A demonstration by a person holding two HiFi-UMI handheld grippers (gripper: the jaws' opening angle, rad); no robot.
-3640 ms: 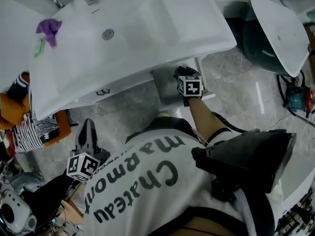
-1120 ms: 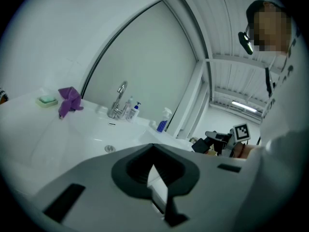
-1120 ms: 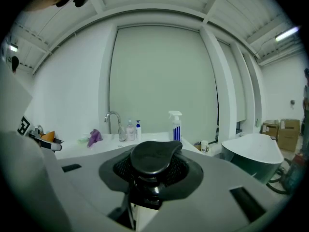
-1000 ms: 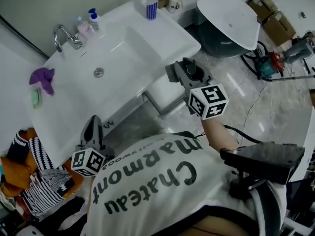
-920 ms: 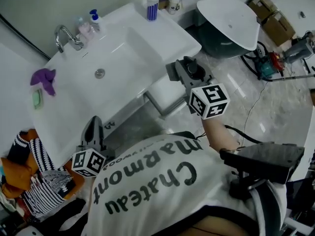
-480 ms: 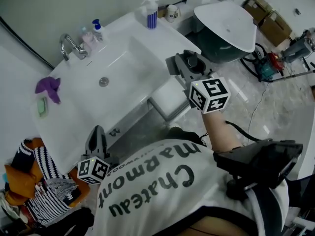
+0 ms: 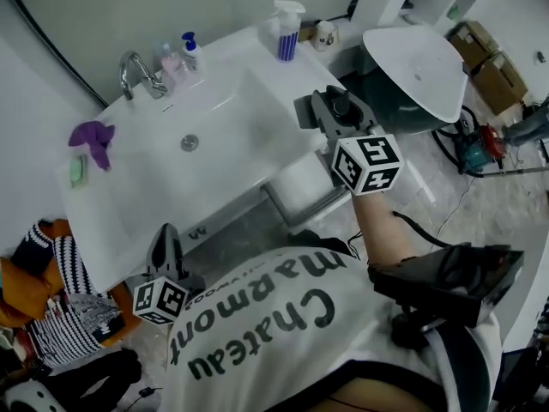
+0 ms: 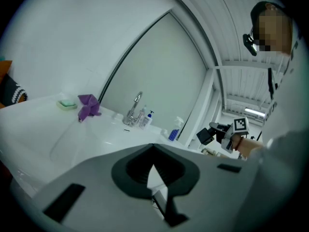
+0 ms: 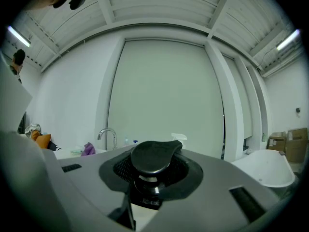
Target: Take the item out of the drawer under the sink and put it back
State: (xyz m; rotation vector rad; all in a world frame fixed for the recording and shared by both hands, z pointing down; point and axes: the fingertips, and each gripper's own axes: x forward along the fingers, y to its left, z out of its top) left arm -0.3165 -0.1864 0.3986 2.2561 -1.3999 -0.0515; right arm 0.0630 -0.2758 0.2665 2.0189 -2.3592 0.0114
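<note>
My right gripper (image 7: 329, 112) is raised beside the right front corner of the white sink (image 7: 214, 157), shut on a dark item with a round black cap (image 7: 342, 105). That cap (image 9: 150, 157) fills the space between the jaws in the right gripper view. Below it the drawer (image 7: 300, 185) under the sink stands pulled out. My left gripper (image 7: 165, 233) hangs low at the left, in front of the cabinet, its jaws together with nothing between them. The left gripper view looks over the sink top toward the right gripper (image 8: 212, 134).
On the sink top are a faucet (image 7: 133, 65), a purple cloth (image 7: 92, 136), a green soap (image 7: 77, 170), a pump bottle (image 7: 188, 48) and a spray bottle (image 7: 287, 31). A white basin (image 7: 420, 63) stands at the right, cables and a tool (image 7: 476, 148) lie on the floor, striped clothes (image 7: 60, 286) at the left.
My right gripper has risen with the dark item from beside the drawer to the level of the sink's rim. The left gripper has stayed low near the cabinet.
</note>
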